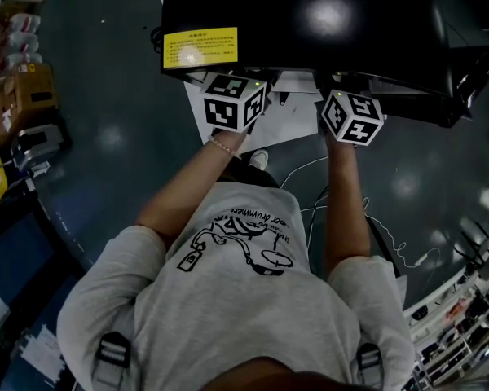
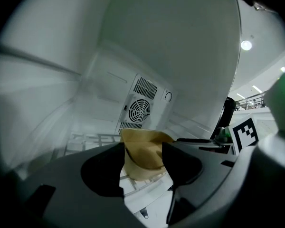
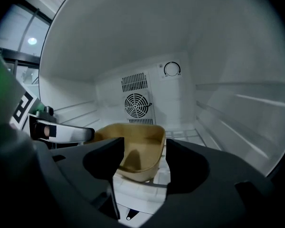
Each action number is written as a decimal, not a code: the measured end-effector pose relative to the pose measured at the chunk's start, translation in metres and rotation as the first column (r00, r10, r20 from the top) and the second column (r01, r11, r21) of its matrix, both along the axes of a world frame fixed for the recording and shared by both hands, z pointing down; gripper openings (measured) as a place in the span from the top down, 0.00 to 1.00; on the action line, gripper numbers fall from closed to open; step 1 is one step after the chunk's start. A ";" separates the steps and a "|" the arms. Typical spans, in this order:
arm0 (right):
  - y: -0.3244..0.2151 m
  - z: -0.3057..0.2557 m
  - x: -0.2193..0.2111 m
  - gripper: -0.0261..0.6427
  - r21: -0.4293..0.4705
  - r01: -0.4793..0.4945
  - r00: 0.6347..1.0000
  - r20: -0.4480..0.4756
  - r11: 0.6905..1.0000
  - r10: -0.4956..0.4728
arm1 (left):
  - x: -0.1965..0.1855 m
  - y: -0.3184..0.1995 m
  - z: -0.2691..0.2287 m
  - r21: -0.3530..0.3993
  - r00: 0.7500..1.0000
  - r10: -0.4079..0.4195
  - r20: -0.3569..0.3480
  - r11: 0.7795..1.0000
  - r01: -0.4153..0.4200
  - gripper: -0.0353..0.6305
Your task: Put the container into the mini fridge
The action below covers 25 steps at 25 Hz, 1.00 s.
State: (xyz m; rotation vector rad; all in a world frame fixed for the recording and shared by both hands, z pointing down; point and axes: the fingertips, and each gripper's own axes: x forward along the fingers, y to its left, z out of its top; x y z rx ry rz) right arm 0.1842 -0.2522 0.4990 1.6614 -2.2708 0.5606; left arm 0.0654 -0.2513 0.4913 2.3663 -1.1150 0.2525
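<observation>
Two grippers are reaching inside the mini fridge (image 1: 310, 23), where the container (image 3: 138, 151) is resting on its wire shelf (image 2: 88, 138). Right gripper (image 3: 145, 144) and left gripper (image 2: 142, 147) are keeping jaws spread, gripping nothing; placing seems finished, and backing out cleanly is next.

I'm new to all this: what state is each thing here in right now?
mini fridge: open.
container: upright on the wire shelf inside, empty.
left gripper: jaws apart, container ahead between them.
right gripper: jaws wide apart, gripping nothing.

Grey T-shirt (image 1: 253, 316), black graphic print (image 1: 240, 239); strap buckles (image 1: 112, 353) on shoulders; bracelet (image 1: 222, 146), left wrist.
</observation>
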 end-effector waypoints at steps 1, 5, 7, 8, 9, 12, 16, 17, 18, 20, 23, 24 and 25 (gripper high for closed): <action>0.001 -0.001 0.000 0.57 0.002 -0.002 1.000 -0.001 1.000 0.002 | 0.000 0.001 -0.001 0.001 1.000 0.000 0.000 1.000 0.000 0.58; 0.004 -0.008 0.002 0.57 0.020 -0.007 1.000 -0.010 1.000 0.007 | 0.000 0.003 -0.004 0.007 1.000 0.004 0.000 1.000 -0.004 0.58; 0.006 -0.010 0.004 0.57 0.027 -0.006 1.000 -0.015 1.000 0.007 | 0.002 0.005 -0.005 0.010 1.000 0.006 -0.001 1.000 -0.006 0.58; 0.008 -0.012 0.004 0.57 0.030 -0.005 1.000 -0.017 1.000 0.006 | 0.002 0.006 -0.006 0.012 1.000 0.007 -0.002 1.000 -0.007 0.58; 0.009 -0.013 0.004 0.57 0.033 -0.004 1.000 -0.019 0.999 0.005 | 0.002 0.007 -0.007 0.014 1.000 0.009 -0.003 1.000 -0.009 0.58; 0.014 -0.018 0.004 0.57 0.042 0.000 1.000 -0.027 0.999 0.001 | 0.003 0.011 -0.011 0.019 1.000 0.015 -0.005 1.000 -0.015 0.58; 0.022 -0.024 0.005 0.57 0.054 -0.011 1.000 -0.024 0.998 0.013 | 0.002 0.018 -0.017 0.033 1.000 0.020 -0.005 0.999 -0.020 0.58; 0.024 -0.026 0.005 0.57 0.057 -0.012 1.000 -0.024 0.998 0.013 | 0.002 0.019 -0.018 0.037 1.000 0.021 -0.005 0.999 -0.021 0.58; 0.026 -0.027 0.004 0.57 0.060 -0.011 1.000 -0.024 0.998 0.012 | 0.002 0.020 -0.020 0.042 1.000 0.022 -0.004 0.999 -0.022 0.58; 0.030 -0.031 0.003 0.57 0.068 -0.007 1.000 -0.023 0.998 0.009 | 0.001 0.024 -0.023 0.050 1.000 0.026 -0.002 0.998 -0.026 0.58; 0.036 -0.036 0.000 0.57 0.078 -0.001 1.000 -0.017 0.997 0.002 | 0.001 0.029 -0.027 0.051 0.999 0.034 -0.006 0.998 -0.034 0.58; 0.037 -0.038 -0.001 0.57 0.080 0.001 1.000 -0.015 0.997 0.000 | 0.001 0.031 -0.028 0.050 0.999 0.038 -0.009 0.998 -0.037 0.58; 0.040 -0.039 -0.002 0.58 0.082 0.004 1.000 -0.015 0.997 -0.002 | 0.002 0.033 -0.029 0.051 0.999 0.042 -0.010 0.998 -0.041 0.58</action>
